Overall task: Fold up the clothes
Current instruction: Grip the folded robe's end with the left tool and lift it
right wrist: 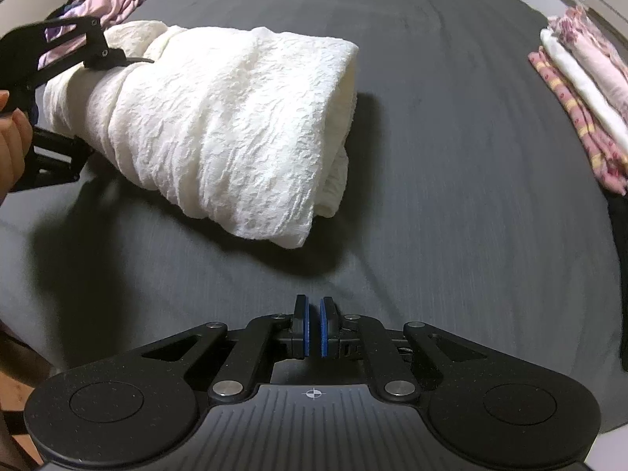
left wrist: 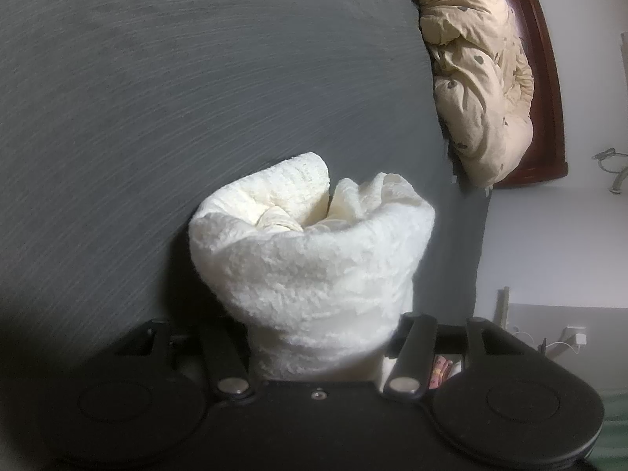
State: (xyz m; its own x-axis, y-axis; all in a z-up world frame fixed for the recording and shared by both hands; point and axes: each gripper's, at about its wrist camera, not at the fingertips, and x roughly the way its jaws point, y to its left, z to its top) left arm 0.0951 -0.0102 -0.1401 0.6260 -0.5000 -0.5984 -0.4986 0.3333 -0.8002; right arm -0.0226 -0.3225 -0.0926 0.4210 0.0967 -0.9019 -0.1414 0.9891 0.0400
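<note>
On the grey bed sheet (right wrist: 431, 157), at roughly 10 o'clock in the right wrist view: folded cream garment (right wrist: 219, 125), bundled thick, far end drooping onto the sheet. Judged light, soft, limp, textured enough to resist slipping; not fragile. Best taken across the thick folded end, where the layers bunch together. Left gripper (right wrist: 78, 98) clamped around the bundle's near end, fingers hidden in cloth, held by a hand (right wrist: 11, 145) at 9 o'clock. Right gripper (right wrist: 313, 329) at 6 o'clock, pitched steeply down, blue pads together, nothing held, well apart from the garment. Stack of folded clothes (right wrist: 581, 102) at 2 o'clock.
</note>
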